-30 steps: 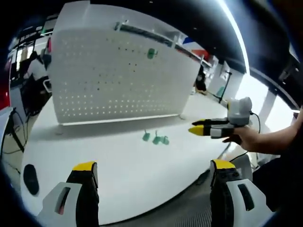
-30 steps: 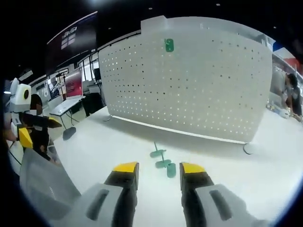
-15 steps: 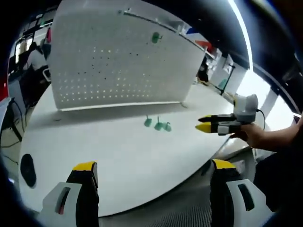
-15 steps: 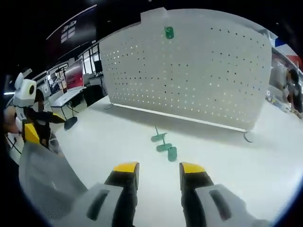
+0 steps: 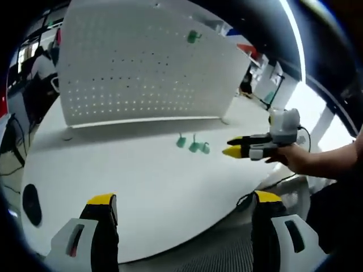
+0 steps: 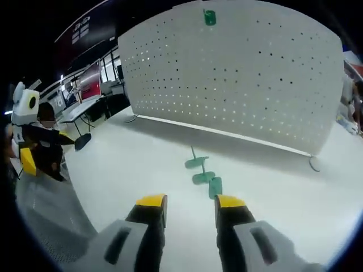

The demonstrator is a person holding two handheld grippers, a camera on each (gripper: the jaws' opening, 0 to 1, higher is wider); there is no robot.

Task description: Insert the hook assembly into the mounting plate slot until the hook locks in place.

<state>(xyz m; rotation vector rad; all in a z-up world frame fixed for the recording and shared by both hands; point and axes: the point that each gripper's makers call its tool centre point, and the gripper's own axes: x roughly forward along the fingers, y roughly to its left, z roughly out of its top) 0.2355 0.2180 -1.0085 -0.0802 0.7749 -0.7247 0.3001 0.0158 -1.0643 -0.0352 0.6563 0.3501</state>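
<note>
**Three green hooks waiting, none gripped yet**

Three green hooks [image 6: 203,173] lay on the white table [image 6: 136,170] at twelve o'clock, just ahead of my right gripper [image 6: 190,203], jaws apart and empty. My left gripper [image 5: 184,207] stood wide open. I judged the reach underway; next came closing on one hook, seemingly for the pegboard [image 6: 244,79].

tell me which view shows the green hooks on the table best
The right gripper view: the green hooks lie just ahead of the right gripper, large enough to tell three pieces apart in a row. In the left gripper view the hooks are small and far off, near the pegboard, with shapes hard to make out.
</note>
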